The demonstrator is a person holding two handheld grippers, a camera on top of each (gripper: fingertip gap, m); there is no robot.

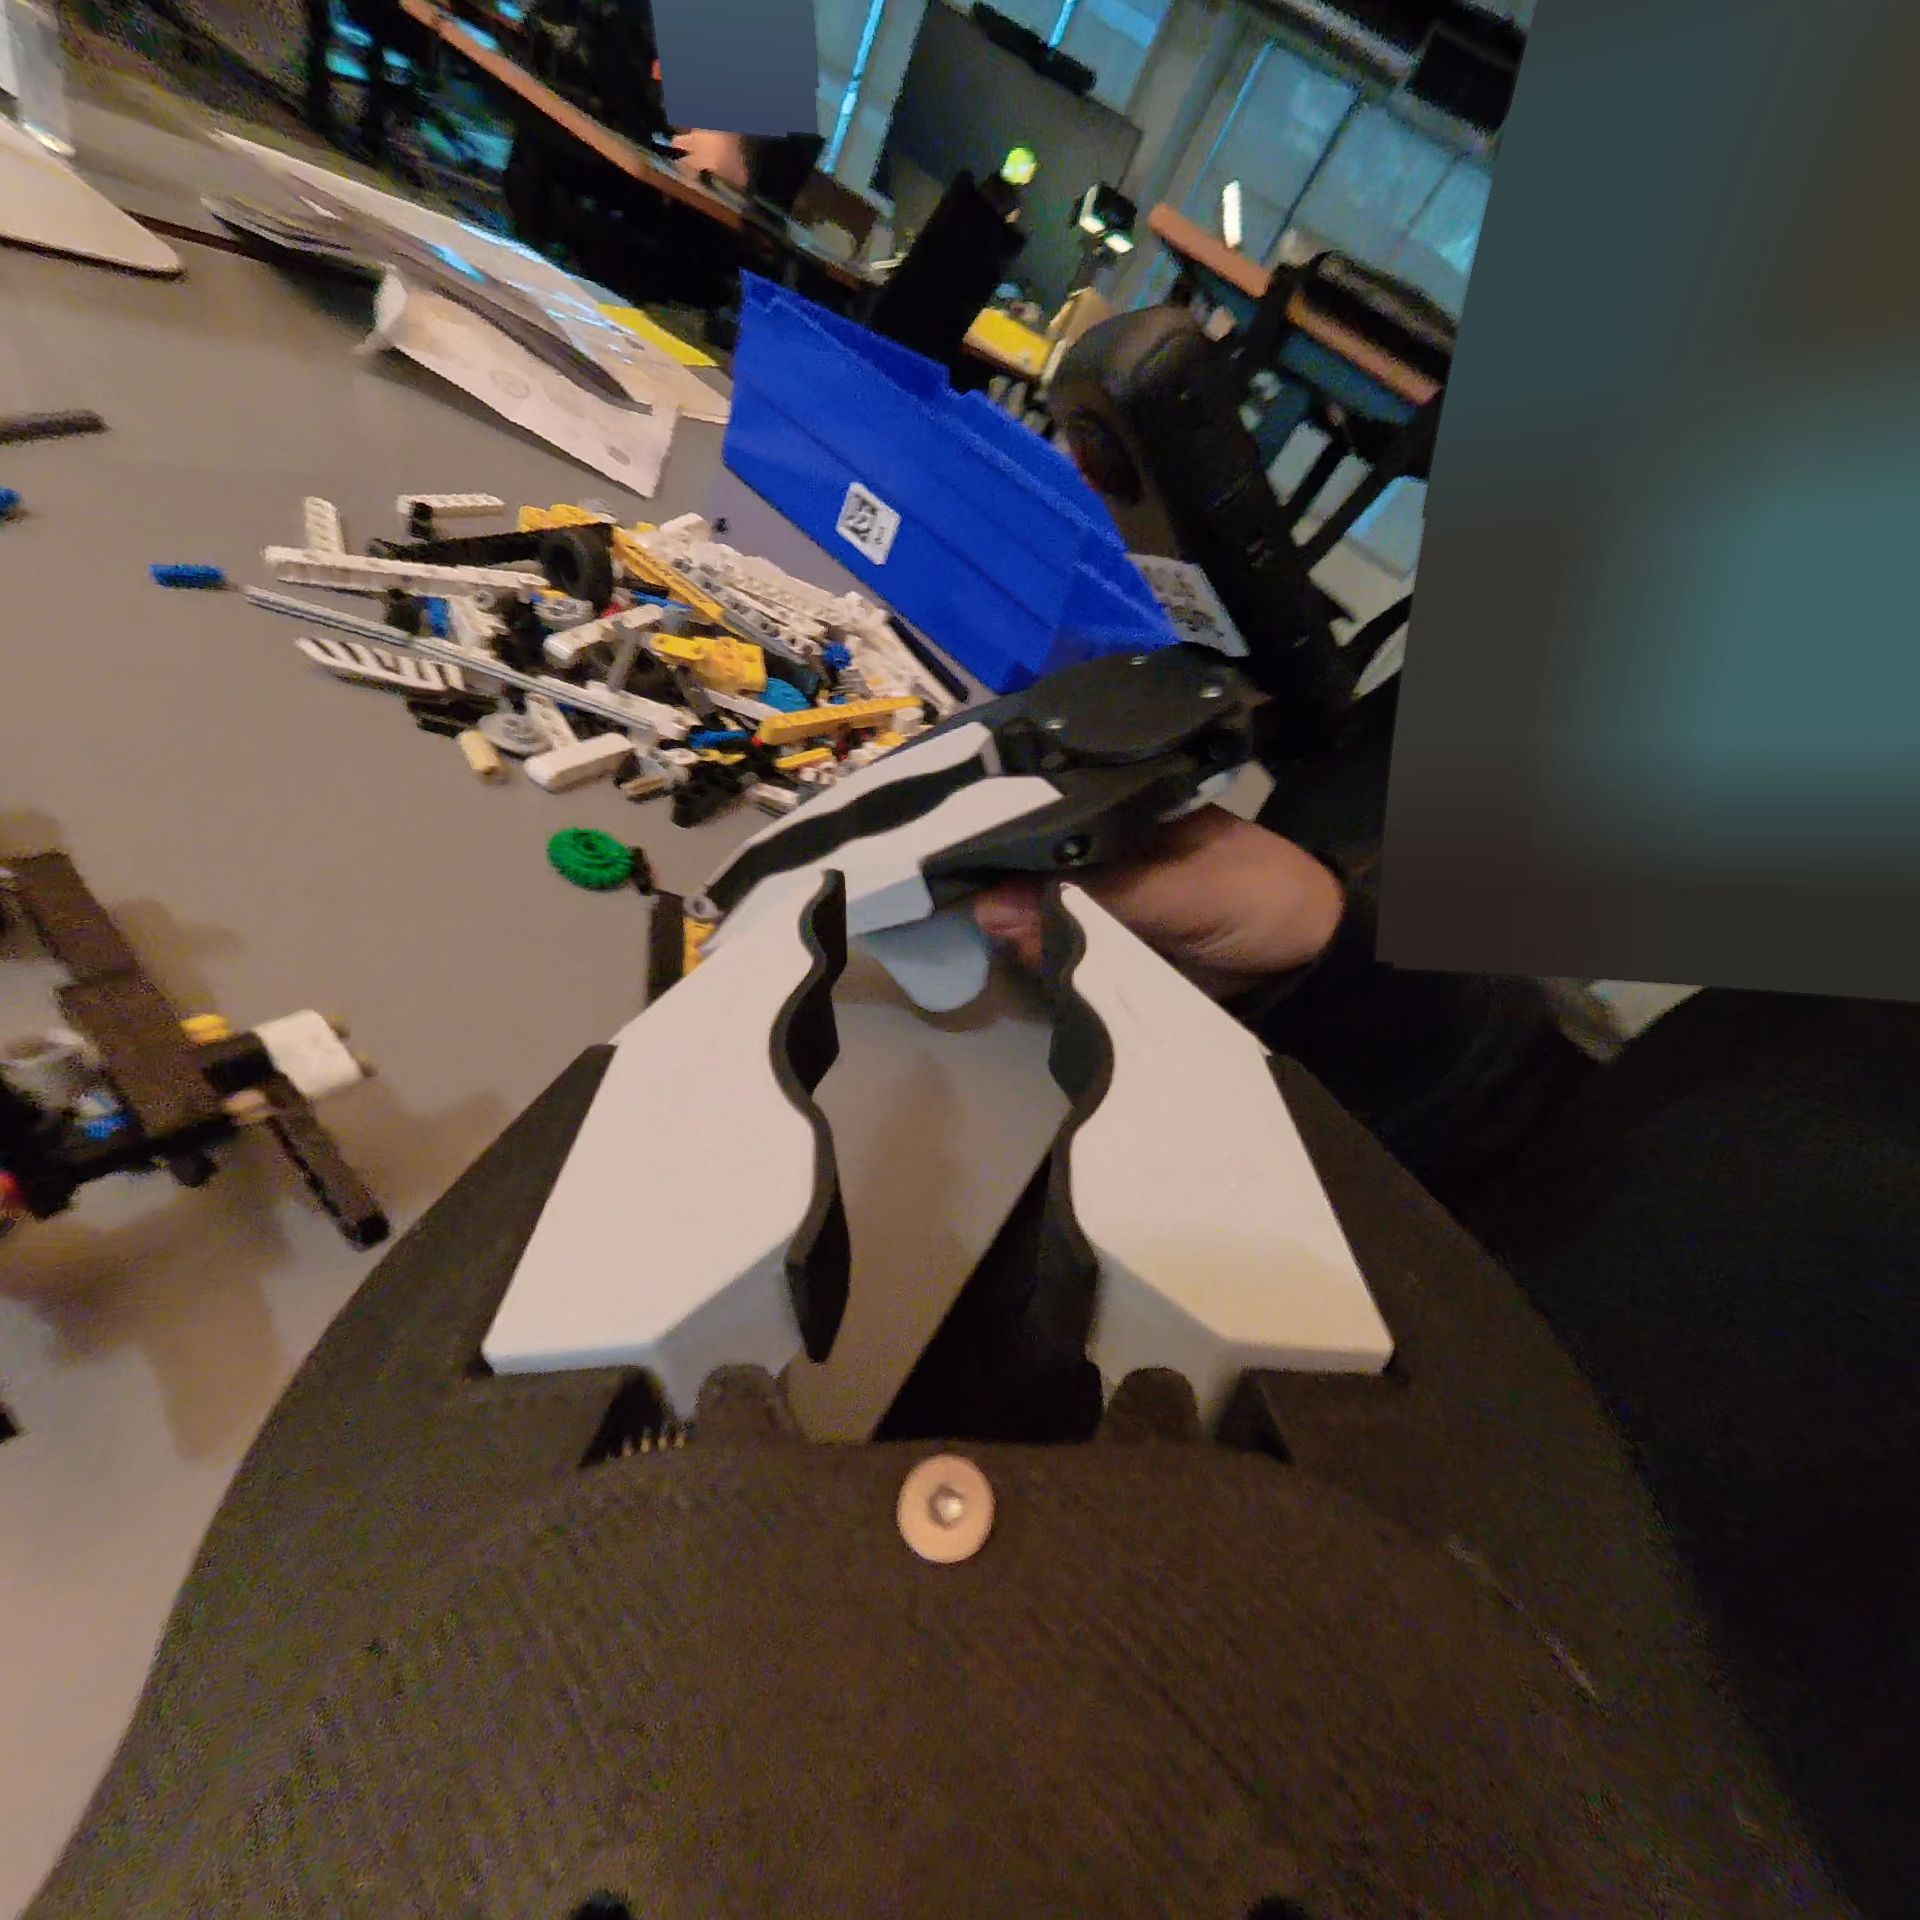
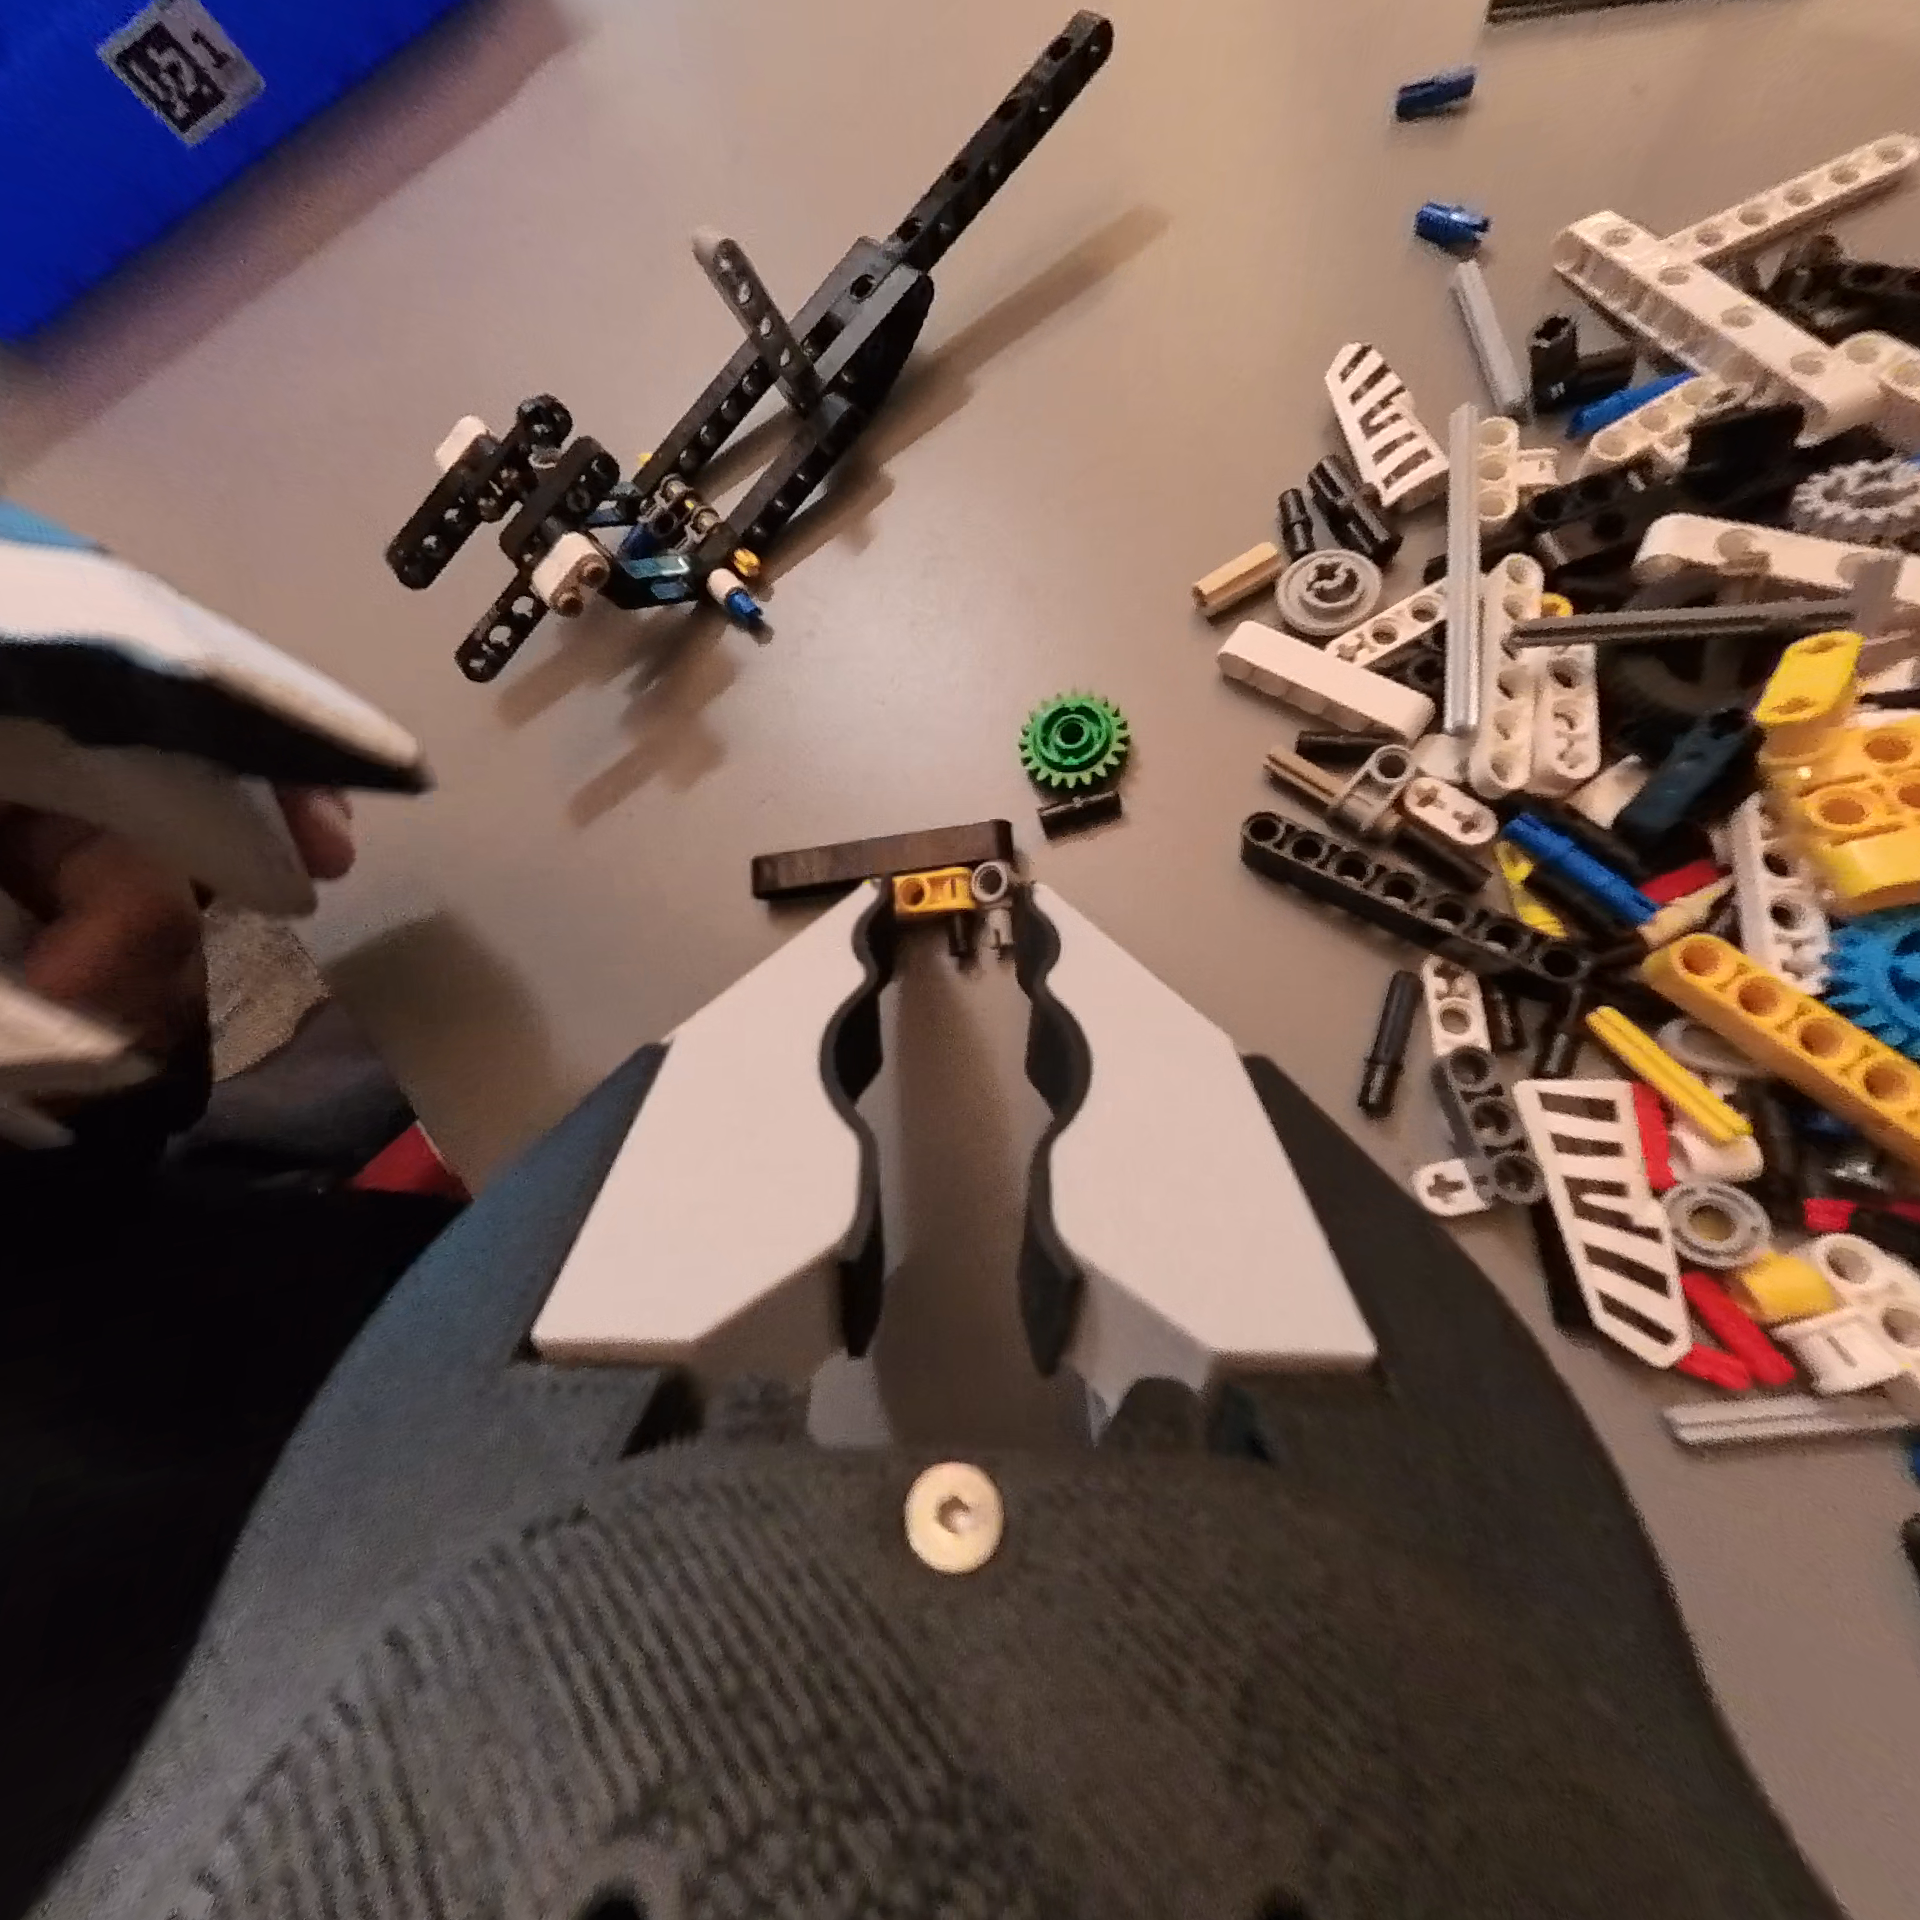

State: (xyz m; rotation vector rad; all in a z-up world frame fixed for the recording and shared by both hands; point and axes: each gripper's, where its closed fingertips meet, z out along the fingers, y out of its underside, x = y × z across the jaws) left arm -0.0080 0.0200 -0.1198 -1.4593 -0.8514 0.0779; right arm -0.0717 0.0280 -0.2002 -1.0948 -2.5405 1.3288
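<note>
The right tongs are pinching a small bunch of joined toy building pieces at their tips: a yellow block with a little grey connector beside it, both fixed to a short black beam that is lying across just past the tips. Both fingertips are pressing on the yellow and grey parts. A green gear is sitting on the grey tabletop a little ahead of these tongs and to their right, with a tiny black pin just beside it. A big pile of loose pieces is lying to the right, and a black half-built model is lying farther ahead to the left. The left tongs are standing spread apart with nothing between them, hanging above the tabletop right behind the right tongs. A blue bin is standing far ahead of the left tongs, behind the pile.
</note>
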